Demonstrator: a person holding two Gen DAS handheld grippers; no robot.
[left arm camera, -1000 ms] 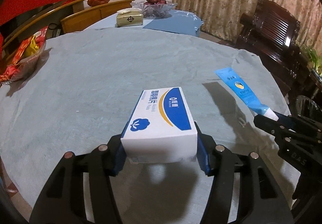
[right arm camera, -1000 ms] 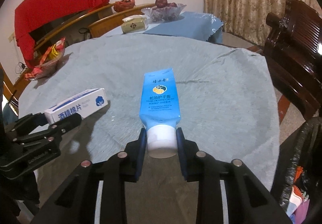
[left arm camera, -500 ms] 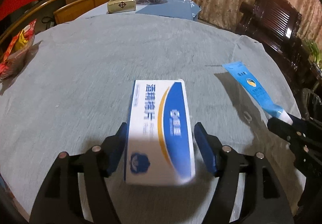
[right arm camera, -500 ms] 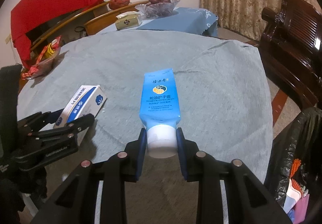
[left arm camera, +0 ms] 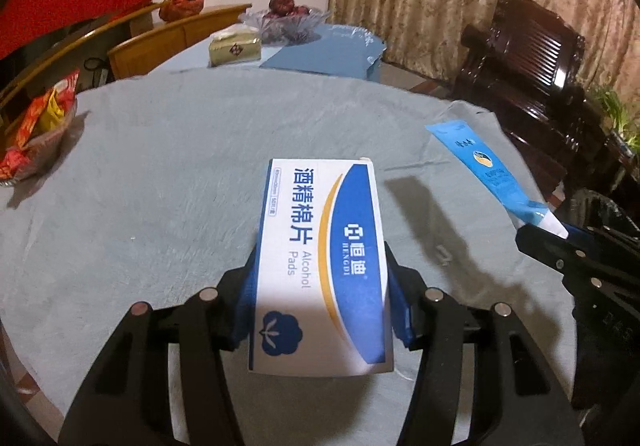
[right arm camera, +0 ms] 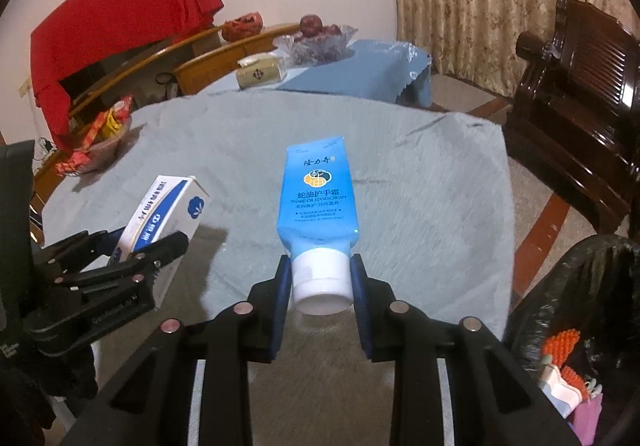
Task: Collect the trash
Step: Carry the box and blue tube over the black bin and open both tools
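Grey cloth [left arm camera: 168, 181]: covers the round table.
Bin bag [right arm camera: 576, 286]: black, near right, apparently already holding litter.
Box [left arm camera: 320, 266]: alcohol pads, clamped in the left gripper [left arm camera: 320, 306], clear of the cloth.
Tube [right arm camera: 318, 193]: blue hand cream, white cap pinched by the right gripper [right arm camera: 322, 278].

Bare tablecloth [right arm camera: 420, 173]; snack basket [right arm camera: 96, 149] far-left.
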